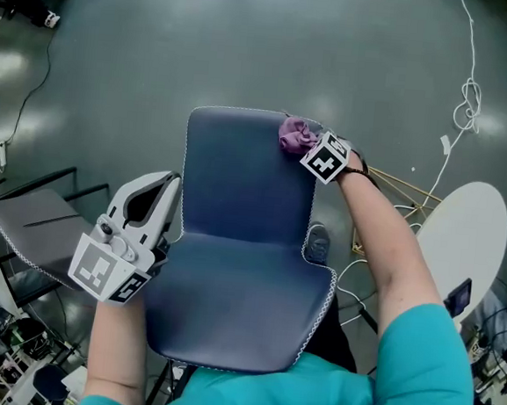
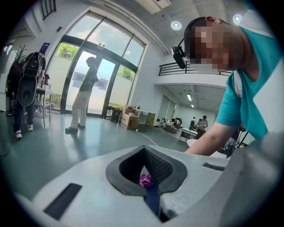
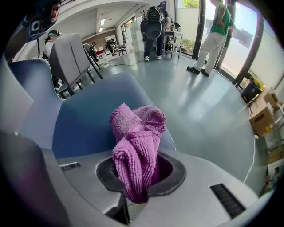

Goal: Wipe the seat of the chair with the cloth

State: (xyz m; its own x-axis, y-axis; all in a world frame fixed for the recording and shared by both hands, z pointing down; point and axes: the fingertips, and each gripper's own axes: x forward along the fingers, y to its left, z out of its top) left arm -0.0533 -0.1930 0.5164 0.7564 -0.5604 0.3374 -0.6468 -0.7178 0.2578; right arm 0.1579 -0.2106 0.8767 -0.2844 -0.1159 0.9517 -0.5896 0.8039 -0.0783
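Observation:
The blue chair [image 1: 241, 240] fills the middle of the head view, its seat reaching away from me. A crumpled purple cloth [image 1: 293, 134] lies on the seat's far right corner, and my right gripper [image 1: 306, 149] is shut on it. The right gripper view shows the cloth [image 3: 137, 142] bunched up out of the closed jaws of that gripper [image 3: 137, 179], with the blue seat [image 3: 84, 119] behind. My left gripper [image 1: 172, 183] is shut beside the chair's left edge, and nothing shows between its fingers. Past the jaws of the left gripper [image 2: 143, 148] the cloth [image 2: 145, 180] is a small purple patch.
A grey chair [image 1: 39, 231] stands close on the left. At the right are a white round table [image 1: 462, 242], wooden legs [image 1: 404, 193] and a white cable [image 1: 467, 101] on the grey floor. A person [image 3: 213, 35] stands by the glass doors.

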